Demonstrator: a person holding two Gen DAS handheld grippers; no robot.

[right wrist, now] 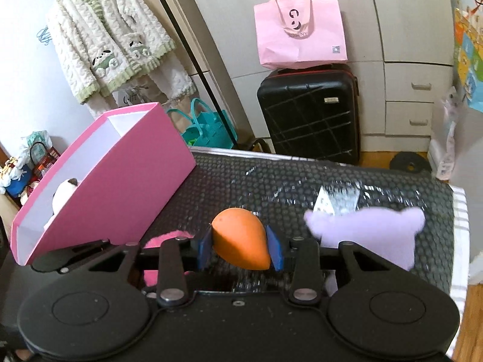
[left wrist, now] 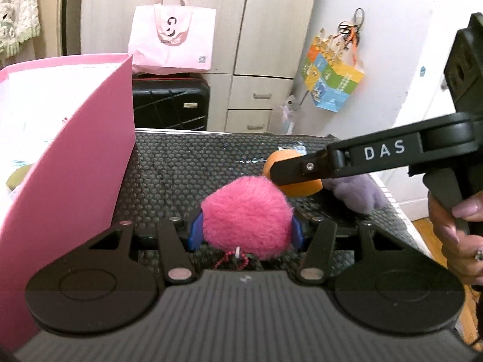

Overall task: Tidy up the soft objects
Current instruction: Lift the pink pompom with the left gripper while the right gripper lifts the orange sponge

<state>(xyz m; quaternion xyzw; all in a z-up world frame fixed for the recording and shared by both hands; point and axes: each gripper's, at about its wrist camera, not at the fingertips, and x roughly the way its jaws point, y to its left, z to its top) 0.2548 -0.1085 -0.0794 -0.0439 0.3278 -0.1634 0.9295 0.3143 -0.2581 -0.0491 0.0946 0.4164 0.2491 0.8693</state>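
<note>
The left hand-held gripper (left wrist: 244, 230) holds a pink fluffy ball (left wrist: 246, 211) between its blue pads, with the jaws narrow and pressing into the fur on both sides. The right hand-held gripper (right wrist: 241, 249) holds an orange egg-shaped sponge (right wrist: 241, 246) in the same way, the pads touching its two sides. Both things seem to be lifted a little above the dark dotted surface (right wrist: 302, 181). A pink box (right wrist: 114, 181) stands open at the left edge of the surface, and something white with a dark tip (right wrist: 65, 193) already lies inside it. A purple soft toy (right wrist: 368, 235) is still on the surface near the right edge, not held.

The step in hand appears to be the carrying: both soft things are grasped and ready to go to the box. The next move probably calls for bringing each hand-held gripper over the open top of the box, high enough to pass its wall, before the jaws open. The purple toy would remain for later.
</note>
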